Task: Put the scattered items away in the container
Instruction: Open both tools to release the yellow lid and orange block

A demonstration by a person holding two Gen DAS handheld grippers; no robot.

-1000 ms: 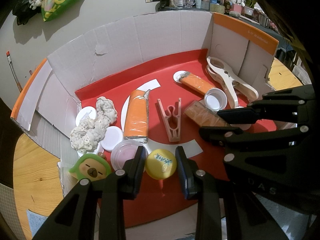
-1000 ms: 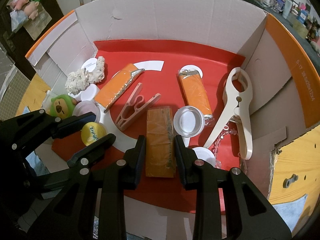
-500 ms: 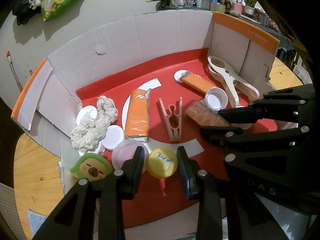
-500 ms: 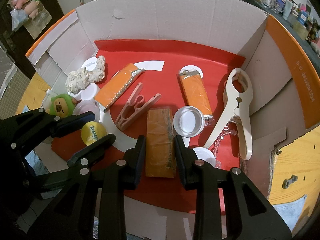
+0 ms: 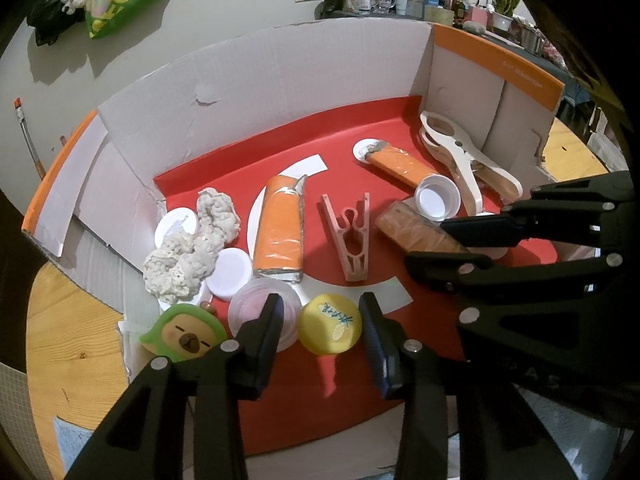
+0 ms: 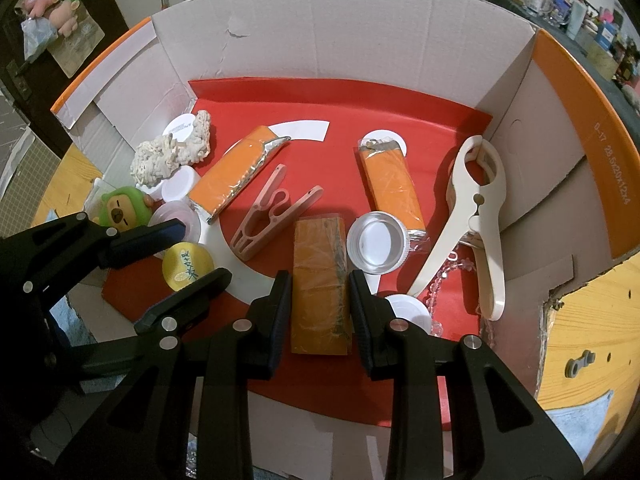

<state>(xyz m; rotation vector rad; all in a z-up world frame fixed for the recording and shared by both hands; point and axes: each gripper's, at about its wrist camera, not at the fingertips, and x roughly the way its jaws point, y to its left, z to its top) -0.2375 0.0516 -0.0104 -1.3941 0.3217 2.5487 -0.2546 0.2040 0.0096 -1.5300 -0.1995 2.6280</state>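
Compared with one second earlier, the left gripper (image 5: 320, 330) has widened its jaws around the yellow lid (image 5: 331, 325), and the jaws are opening at this moment; the lid lies between them on the box floor, with a visible gap on each side, so the pads do not press it. No object in the cardboard box (image 5: 280, 76) has changed place.

The yellow lid serves as reference for all positions below, in the left wrist view.

- Right gripper (image 6: 320, 300): right of the lid. Its jaws are drawn in to nearly their narrowest, on either side of the brown-orange packet (image 6: 320, 280). The packet lies flat on the red floor; whether the pads press it cannot be told.
- Clear pink-tinted lid (image 5: 256, 304): just left of the yellow lid, partly behind the left finger.
- Green capybara toy (image 5: 182, 334): further left, at the box edge.
- White cap (image 5: 232, 268): beyond and left, touching the cream knitted scrunchie (image 5: 192, 252).
- Orange foil packet (image 5: 280, 232): directly beyond, lengthwise.
- Pink clothes peg (image 5: 350, 236): beyond and slightly right, apart from both packets.
- Upturned white jar lid (image 5: 436, 200): further beyond to the right, resting against a second orange foil packet (image 5: 400, 164).
- Cream jar-opener tongs (image 5: 464, 164): farthest right, near the box side wall. The handles lie spread at the near end and grip nothing.

All listed items are inside the box, which stands on a wooden table (image 5: 68, 320).
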